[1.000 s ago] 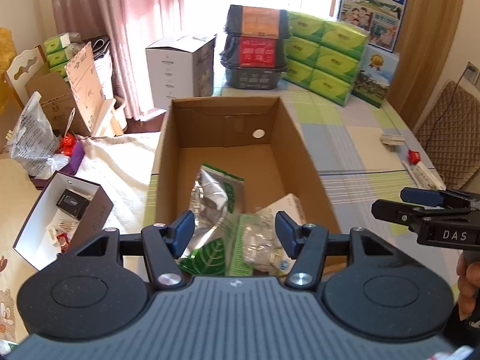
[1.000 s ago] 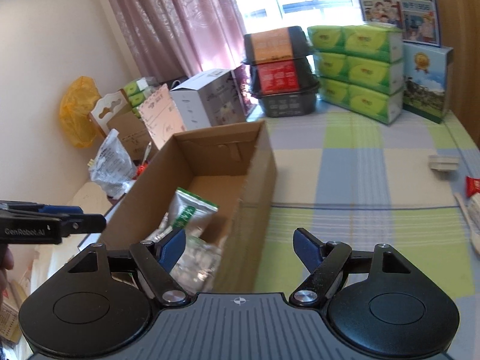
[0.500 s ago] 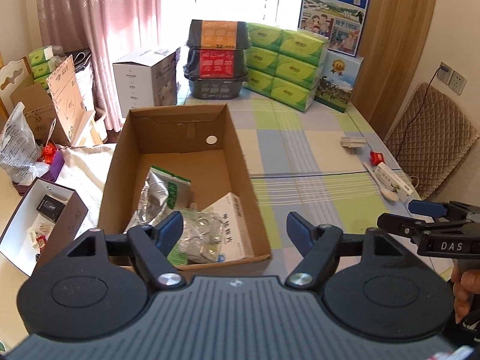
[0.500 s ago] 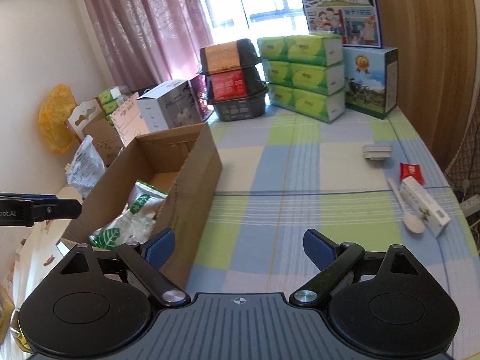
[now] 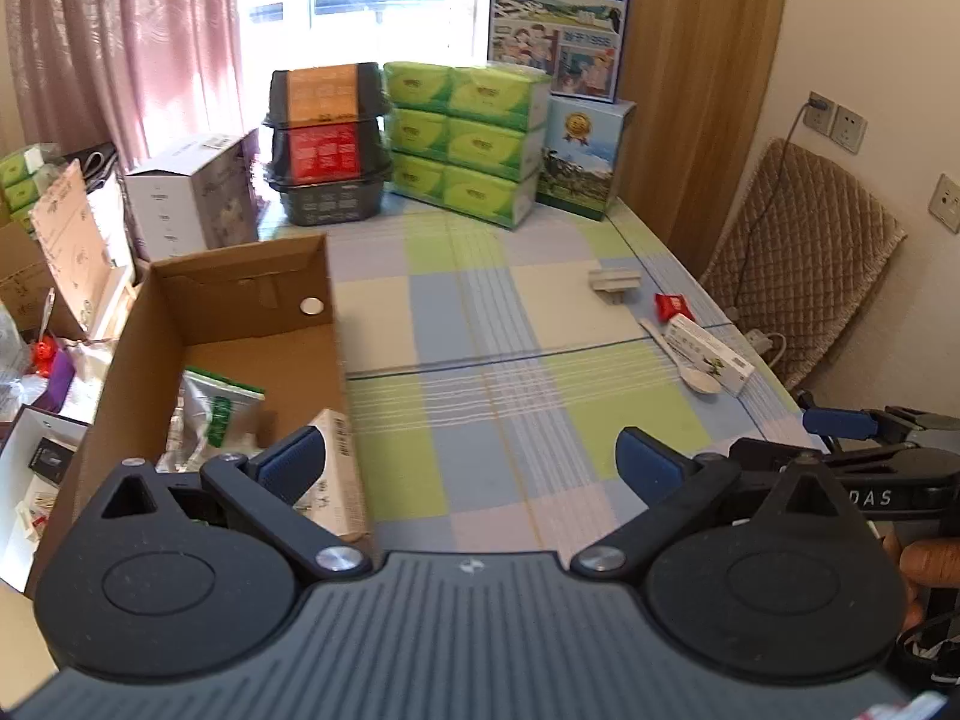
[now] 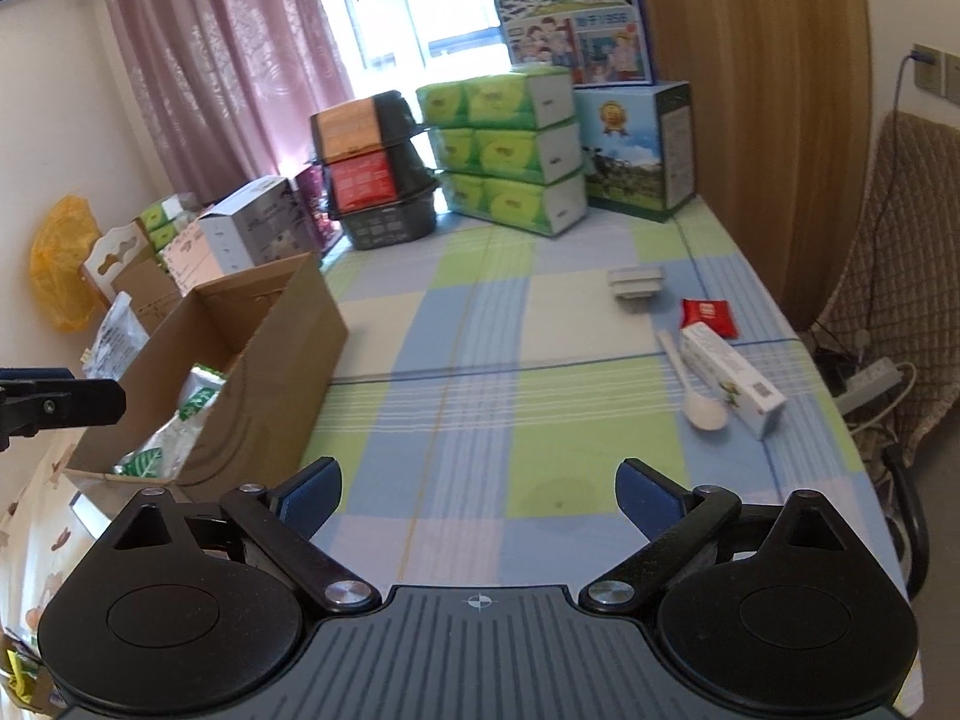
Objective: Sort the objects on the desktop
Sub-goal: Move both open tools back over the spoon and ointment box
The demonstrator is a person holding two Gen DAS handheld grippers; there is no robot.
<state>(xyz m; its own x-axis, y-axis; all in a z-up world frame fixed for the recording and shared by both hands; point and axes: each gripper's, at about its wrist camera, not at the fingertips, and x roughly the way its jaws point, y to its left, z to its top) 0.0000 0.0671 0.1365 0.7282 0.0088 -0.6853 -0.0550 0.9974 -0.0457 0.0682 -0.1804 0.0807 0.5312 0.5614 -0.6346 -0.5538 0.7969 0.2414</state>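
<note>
Cardboard box nearest, open-topped, on the left edge of the checked tablecloth; holds a silver-and-green pouch lying flat and a white carton leaning against the right wall. Just in front of it, left gripper, hovering over the near right corner of the box and the cloth, blue-padded fingers spread wide and holding nothing. Beside it to the right, right gripper, likewise over bare cloth, fingers wide apart and empty. Further out, near the right edge of the table, still unsorted: white spoon, bowl toward the camera, touching or just beside a long white box; behind those a red packet; then a small grey block, a little apart. At the far end, against the window: stacked black baskets with orange and red labels, green tissue packs piled three high, and a blue milk carton case with another standing on top. Pink curtain beyond, left.
</note>
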